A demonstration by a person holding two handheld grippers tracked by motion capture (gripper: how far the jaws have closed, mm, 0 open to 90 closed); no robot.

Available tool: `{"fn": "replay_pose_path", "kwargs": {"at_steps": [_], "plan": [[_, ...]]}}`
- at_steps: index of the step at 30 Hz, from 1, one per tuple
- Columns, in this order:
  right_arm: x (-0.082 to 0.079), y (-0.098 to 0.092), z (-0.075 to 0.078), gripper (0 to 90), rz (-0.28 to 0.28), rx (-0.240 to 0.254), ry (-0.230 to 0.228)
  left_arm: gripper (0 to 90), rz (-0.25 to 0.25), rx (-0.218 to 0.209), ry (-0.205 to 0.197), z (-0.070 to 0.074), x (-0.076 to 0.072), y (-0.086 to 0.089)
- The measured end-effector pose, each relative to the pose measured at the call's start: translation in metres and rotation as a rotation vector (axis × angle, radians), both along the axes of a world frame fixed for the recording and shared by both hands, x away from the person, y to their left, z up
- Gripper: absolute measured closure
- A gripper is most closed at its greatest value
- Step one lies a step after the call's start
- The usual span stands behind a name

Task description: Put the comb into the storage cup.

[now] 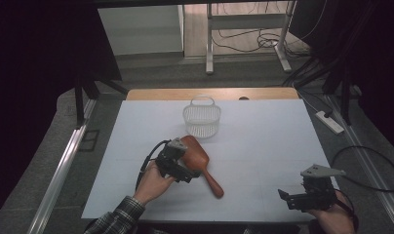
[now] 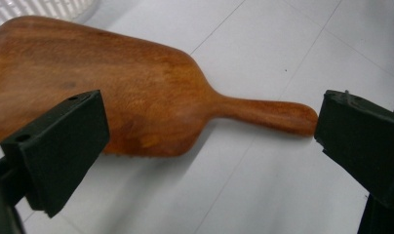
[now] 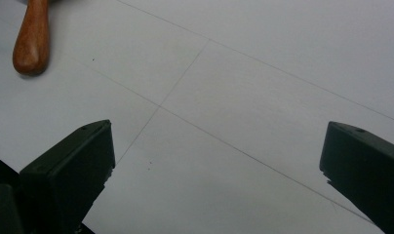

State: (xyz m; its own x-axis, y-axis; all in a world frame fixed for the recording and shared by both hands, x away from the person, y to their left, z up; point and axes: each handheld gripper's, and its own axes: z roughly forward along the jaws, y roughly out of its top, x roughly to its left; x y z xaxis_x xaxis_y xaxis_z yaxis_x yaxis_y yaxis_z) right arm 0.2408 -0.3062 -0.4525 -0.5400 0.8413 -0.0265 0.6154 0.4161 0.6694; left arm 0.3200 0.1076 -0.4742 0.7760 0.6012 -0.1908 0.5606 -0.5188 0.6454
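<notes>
With my left tool [image 2: 209, 146] gaping wide and empty over the brown wooden paddle brush [image 2: 112, 87] mid-counter, I should centre on its neck before closing.

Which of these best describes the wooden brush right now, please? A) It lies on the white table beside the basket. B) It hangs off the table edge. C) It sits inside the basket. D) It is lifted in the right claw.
A: the wooden brush lies flat on the white table, just in front of the basket, with the open left claw over it.
</notes>
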Motion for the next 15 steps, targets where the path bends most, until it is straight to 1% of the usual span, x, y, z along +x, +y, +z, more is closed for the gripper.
{"fn": "replay_pose_path", "kwargs": {"at_steps": [7, 13, 15], "plan": [[0.0, 0.0, 0.0, 0.0, 0.002, 0.0, 0.002, 0.0, -0.019, 0.023, 0.003, -0.001, 0.007, -0.013], [0.0, 0.0, 0.0, 0.0, 0.002, 0.0, 0.004, 0.0, -0.038, 0.024, 0.008, -0.001, 0.012, -0.025], [0.0, 0.0, 0.0, 0.0, 0.002, 0.0, 0.004, 0.0, -0.051, 0.026, 0.01, -0.001, 0.014, -0.03]]}}
